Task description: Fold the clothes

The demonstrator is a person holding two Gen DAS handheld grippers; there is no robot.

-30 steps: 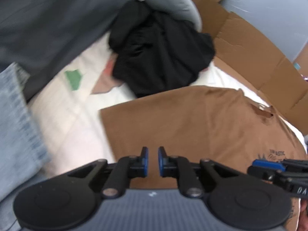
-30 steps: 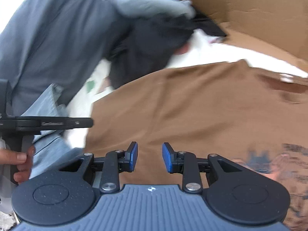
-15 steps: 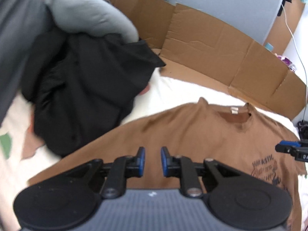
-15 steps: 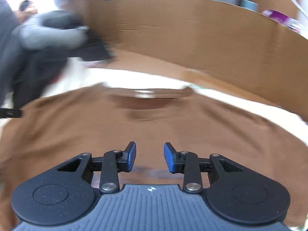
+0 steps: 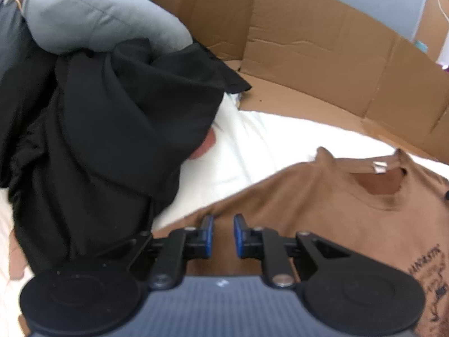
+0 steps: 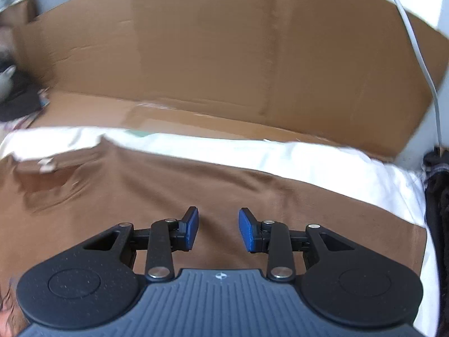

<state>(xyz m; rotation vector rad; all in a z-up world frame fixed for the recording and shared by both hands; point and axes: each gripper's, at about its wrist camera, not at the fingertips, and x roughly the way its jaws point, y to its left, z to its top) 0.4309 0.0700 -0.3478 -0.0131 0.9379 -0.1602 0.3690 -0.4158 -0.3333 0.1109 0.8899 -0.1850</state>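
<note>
Brown t-shirt (image 5: 322, 210) lies flat on white sheet (image 5: 252, 140), cardboard wall (image 6: 224, 56) behind, black clothes pile (image 5: 98, 140) left. Left gripper (image 5: 223, 236) fingers narrowly apart, empty. Right gripper (image 6: 218, 230) fingers part open, empty, above shirt.

bright daylight, white sheet (image 5: 252, 151) glaring; motion blur, fisheye-bent edges; light source perhaps right.

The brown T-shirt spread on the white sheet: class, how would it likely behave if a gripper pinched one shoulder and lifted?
The brown T-shirt lies flat with soft wrinkles near its collar, so it would probably drape limply, not hold its shape. It looks thin, likely light. On the smooth white sheet it may slide and bunch when pushed.
</note>
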